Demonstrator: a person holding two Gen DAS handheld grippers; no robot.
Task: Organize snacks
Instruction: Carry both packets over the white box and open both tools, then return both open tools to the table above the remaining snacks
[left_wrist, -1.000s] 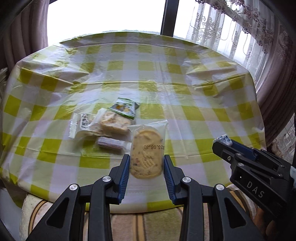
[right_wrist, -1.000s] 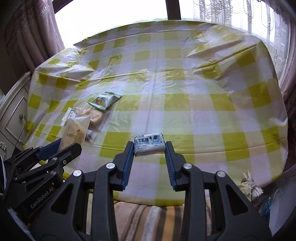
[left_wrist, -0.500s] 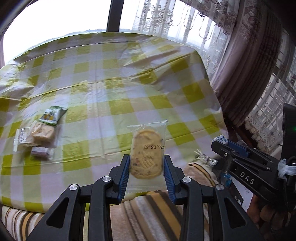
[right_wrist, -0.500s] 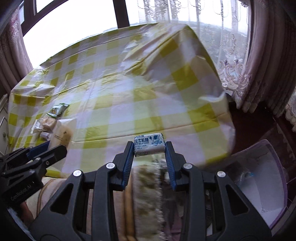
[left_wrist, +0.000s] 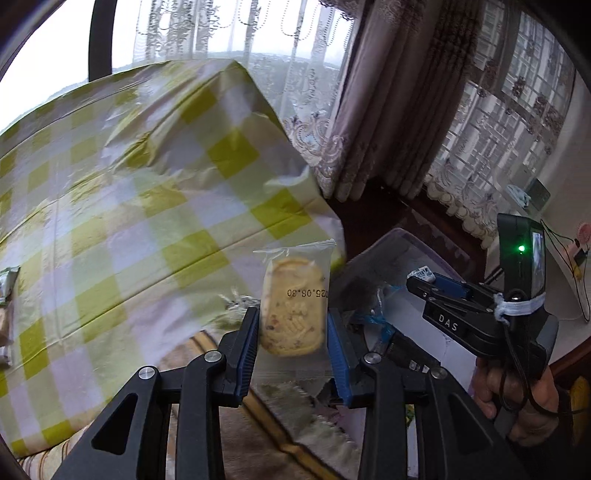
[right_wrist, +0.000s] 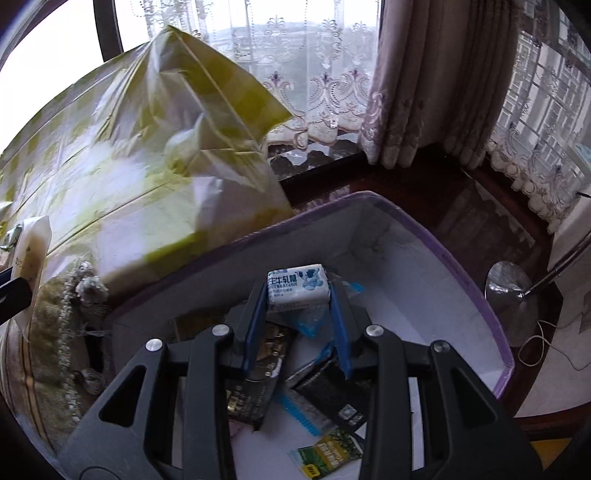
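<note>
The right gripper (right_wrist: 298, 295), clamping a white milk candy pack (right_wrist: 297, 283), hangs over the purple-rimmed bin (right_wrist: 458, 266) ready to release, while the left gripper (left_wrist: 291, 347) pinches a wrapped cookie (left_wrist: 293, 306) beside the checked table (left_wrist: 129, 206), awaiting its turn.

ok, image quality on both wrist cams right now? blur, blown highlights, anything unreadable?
Left wrist: tablecloth motion-smeared, window blown out at top left, the cookie packet in the left tongs sharp, date stamp readable though mirrored. Right wrist: tablecloth smeared too, candy packet in the right tongs crisp, bin contents dim. Both show heavy fisheye bending.
</note>
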